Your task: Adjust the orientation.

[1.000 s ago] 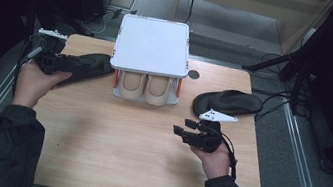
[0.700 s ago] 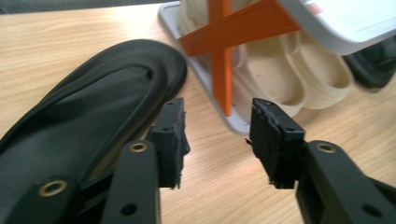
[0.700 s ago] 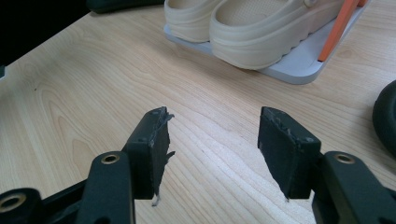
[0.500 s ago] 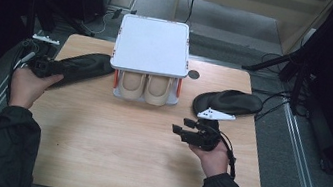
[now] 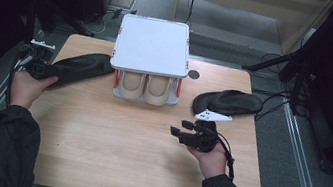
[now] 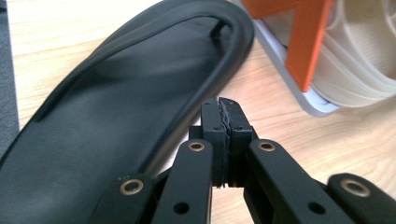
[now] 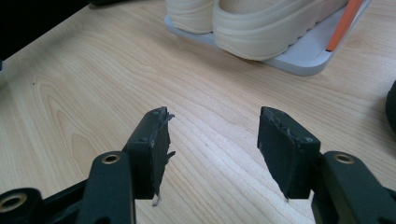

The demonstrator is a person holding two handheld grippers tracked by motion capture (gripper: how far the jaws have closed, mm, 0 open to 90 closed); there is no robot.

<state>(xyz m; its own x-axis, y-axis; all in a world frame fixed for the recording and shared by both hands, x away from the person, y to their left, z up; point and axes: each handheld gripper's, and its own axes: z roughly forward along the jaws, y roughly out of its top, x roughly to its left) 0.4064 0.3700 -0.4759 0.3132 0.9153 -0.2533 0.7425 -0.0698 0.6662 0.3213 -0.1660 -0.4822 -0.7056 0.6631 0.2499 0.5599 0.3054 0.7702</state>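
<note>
- High view: I see the left gripper at the table's left edge, held in the left hand, at the heel end of the left black insole, which lies slantwise from that edge toward the rack.
- Left gripper view: here I read what the high view blurs. The left gripper has its jaws clenched pad against pad, having just been closing. Nothing sits between the pads; the left black insole lies just beside them, its raised rim running past the tips.
- High view: the right gripper, in the right hand, rests over the table's right half, near the front edge.
- Right gripper view: I see the right gripper with jaws released and standing wide over bare wood, grasping nothing.
- Container: the white shoe rack stands at the middle of the table's far edge, on orange posts and a pale base tray. Under its flat top sits a pair of cream shoes, side by side, heels toward me.
- Surroundings: a second black insole lies near the table's right edge, beyond the right gripper and well apart from the first. A small dark round hole marks the table just right of the rack. The rack stands between the two insoles.
</note>
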